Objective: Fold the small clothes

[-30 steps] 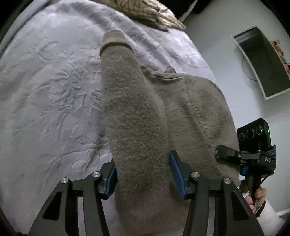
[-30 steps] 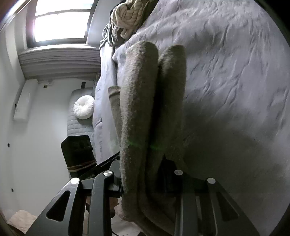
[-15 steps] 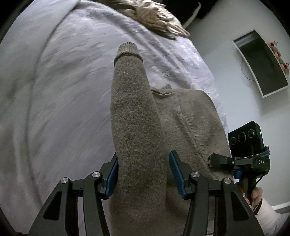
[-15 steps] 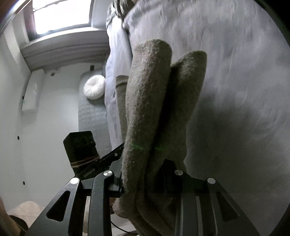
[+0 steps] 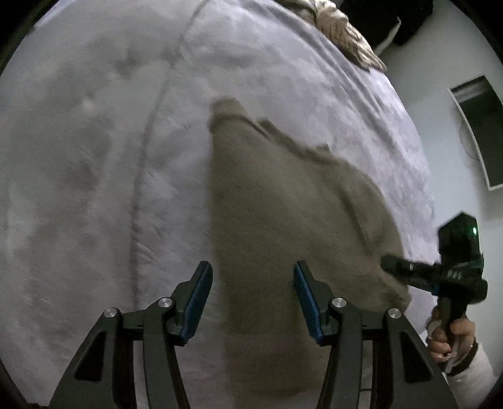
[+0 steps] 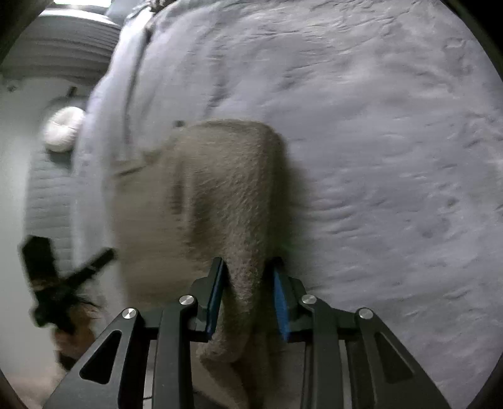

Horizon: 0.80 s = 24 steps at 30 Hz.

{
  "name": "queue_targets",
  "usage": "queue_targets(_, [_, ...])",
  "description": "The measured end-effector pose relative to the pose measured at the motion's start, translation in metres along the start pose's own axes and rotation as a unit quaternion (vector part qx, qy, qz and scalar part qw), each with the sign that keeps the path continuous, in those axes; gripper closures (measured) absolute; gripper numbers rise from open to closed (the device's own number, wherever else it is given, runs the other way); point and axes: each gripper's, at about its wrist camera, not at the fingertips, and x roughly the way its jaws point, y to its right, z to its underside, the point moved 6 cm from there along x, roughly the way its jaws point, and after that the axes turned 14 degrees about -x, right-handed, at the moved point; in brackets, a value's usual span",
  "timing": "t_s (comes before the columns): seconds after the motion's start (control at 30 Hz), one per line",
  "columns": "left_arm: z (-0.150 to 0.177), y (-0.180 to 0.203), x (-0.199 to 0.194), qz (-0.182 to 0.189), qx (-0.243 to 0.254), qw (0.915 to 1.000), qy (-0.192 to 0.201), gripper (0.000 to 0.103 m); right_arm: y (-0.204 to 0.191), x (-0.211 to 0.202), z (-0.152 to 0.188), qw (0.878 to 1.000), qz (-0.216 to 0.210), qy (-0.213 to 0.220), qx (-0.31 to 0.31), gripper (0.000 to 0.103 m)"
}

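A taupe fuzzy sweater point(image 5: 283, 204) lies on the pale lilac bedcover point(image 5: 94, 173), its cuff point(image 5: 224, 110) pointing away from me. My left gripper point(image 5: 251, 270) has the sweater's near left edge between its blue pads; the picture is blurred, and the fabric sits closer to the right pad. In the right wrist view the sweater point(image 6: 226, 188) humps up, and my right gripper point(image 6: 248, 267) is shut on a bunched fold of it. The right gripper's fingers point(image 5: 393, 264) reach the sweater's right edge, with a hand point(image 5: 452, 333) on the handle.
A beige knitted throw point(image 5: 339, 28) lies at the far end of the bed. A dark framed panel point(image 5: 481, 132) hangs on the white wall to the right. Off the bed's left edge is a white round cushion point(image 6: 63, 129) on grey padding.
Both grippers have carried the sweater sideways across the bed. The raised sleeve and folds have come down, so the sweater now lies broader and flatter. The right view has tipped downward.
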Motion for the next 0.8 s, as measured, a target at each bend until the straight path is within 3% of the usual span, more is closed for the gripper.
queue_targets(0.1, [-0.01,-0.006,0.005,-0.027,0.011,0.9993,0.022,0.044,-0.007,0.007,0.005,0.999,0.036,0.006,-0.021,0.071])
queue_targets(0.23, [-0.006,-0.01,0.035,-0.063,0.022,0.9977,0.013,0.042,-0.013,0.002,0.005,0.997,0.073,0.01,-0.031,0.071])
queue_targets(0.3, [-0.009,-0.01,0.042,-0.083,0.03,0.9958,0.027,0.027,-0.02,-0.005,0.01,0.996,0.08,0.009,-0.028,0.071])
queue_targets(0.37, [-0.01,-0.014,0.04,-0.088,0.029,0.9953,0.027,0.025,-0.014,-0.017,0.022,0.996,0.087,0.012,-0.021,0.071])
queue_targets(0.57, [0.0,-0.02,0.009,-0.115,0.051,0.9917,0.026,0.025,-0.041,-0.035,0.052,0.998,0.058,0.027,-0.014,0.071])
queue_targets(0.7, [0.025,-0.013,-0.004,-0.104,0.067,0.9923,0.008,0.025,-0.059,-0.035,0.066,0.998,0.055,0.018,-0.021,0.071])
queue_targets(0.8, [0.048,-0.005,0.003,-0.118,0.09,0.9889,-0.007,0.025,-0.069,-0.025,0.075,0.998,0.055,0.003,-0.019,0.071])
